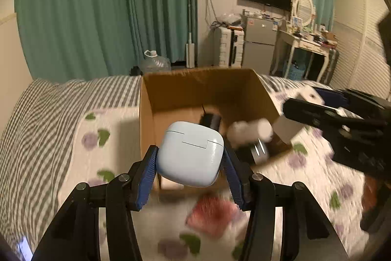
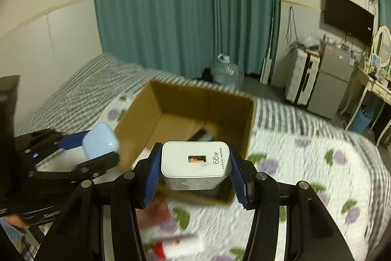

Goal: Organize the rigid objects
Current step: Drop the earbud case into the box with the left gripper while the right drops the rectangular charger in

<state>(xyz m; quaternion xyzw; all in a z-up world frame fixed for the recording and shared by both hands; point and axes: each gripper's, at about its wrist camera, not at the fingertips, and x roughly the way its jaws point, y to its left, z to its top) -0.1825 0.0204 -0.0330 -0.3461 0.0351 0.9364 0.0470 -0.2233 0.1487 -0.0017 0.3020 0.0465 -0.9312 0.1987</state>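
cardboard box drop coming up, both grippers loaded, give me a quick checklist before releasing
1. Left gripper holds the earbud case squarely: ok.
2. Right gripper holds the white charger firmly: ok.
3. Cardboard box open on top: ok.
4. Earbud case over the box opening: cannot tell; it looks near the front wall.
5. Charger over the opening: cannot tell; it hangs at the near rim.
6. Free floor space inside the box: ok, though several items already lie there.

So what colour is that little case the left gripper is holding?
Pale blue; the case shows best in the left wrist view.
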